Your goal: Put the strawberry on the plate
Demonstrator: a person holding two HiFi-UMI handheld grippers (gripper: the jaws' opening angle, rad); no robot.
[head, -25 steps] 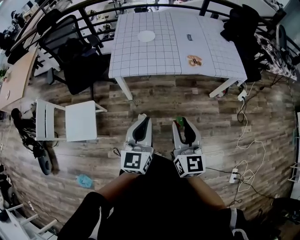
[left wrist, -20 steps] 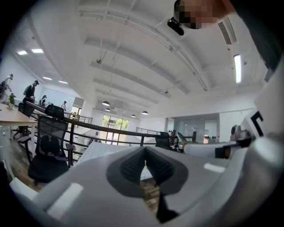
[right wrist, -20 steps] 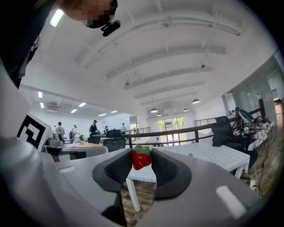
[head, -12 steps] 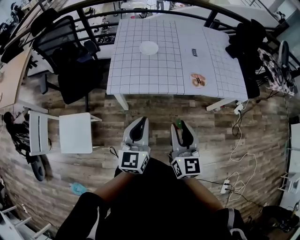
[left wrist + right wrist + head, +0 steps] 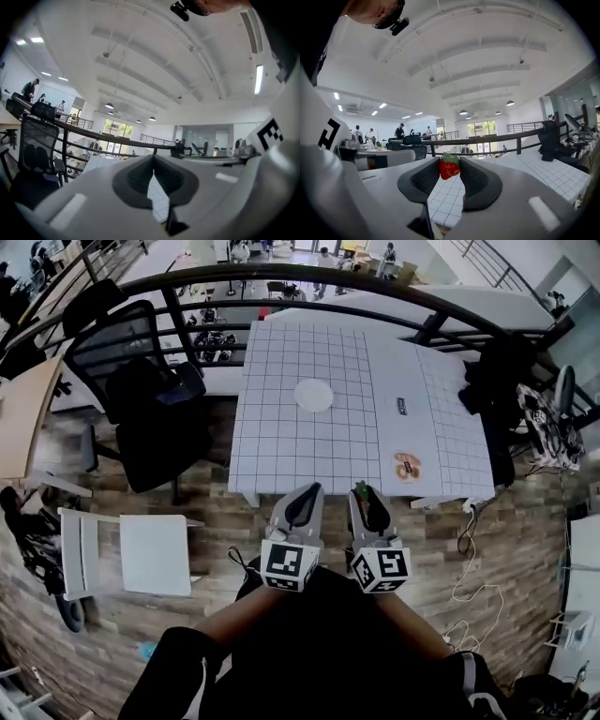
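Off the left side of the white, grid-lined counter [image 5: 281,446], the black mesh office chair [image 5: 131,362] now sits higher and nearer in the head view than it did a second ago. The strip of wood-plank floor [image 5: 216,521] in front of the counter has shrunk to a narrow band. The person has evidently walked up to the counter, which fills more of the head view than before.

The left gripper [image 5: 302,498] reaches level over the counter's near edge. Its jaws meet at the tips with nothing between them, as before, so it carries nothing.

The small round white plate [image 5: 313,395] lies bare on the counter's far half, a little left of its middle, well beyond both grippers but closer than it was.

The right gripper [image 5: 366,495] comes just over the counter's near edge, right of the left gripper. Its jaws stay clamped on the red strawberry with its green cap [image 5: 449,168], pinched at the very tips and held clear above the counter's grid. The grip looks unchanged.

I judge the carry to be nearly over. The strawberry is within reach of the counter but not yet over the plate. What remains is to bring the right gripper forward and slightly left across the counter to the plate, lower it and release. Because only the tips hold the fruit, a jolt on the way could roll it out.
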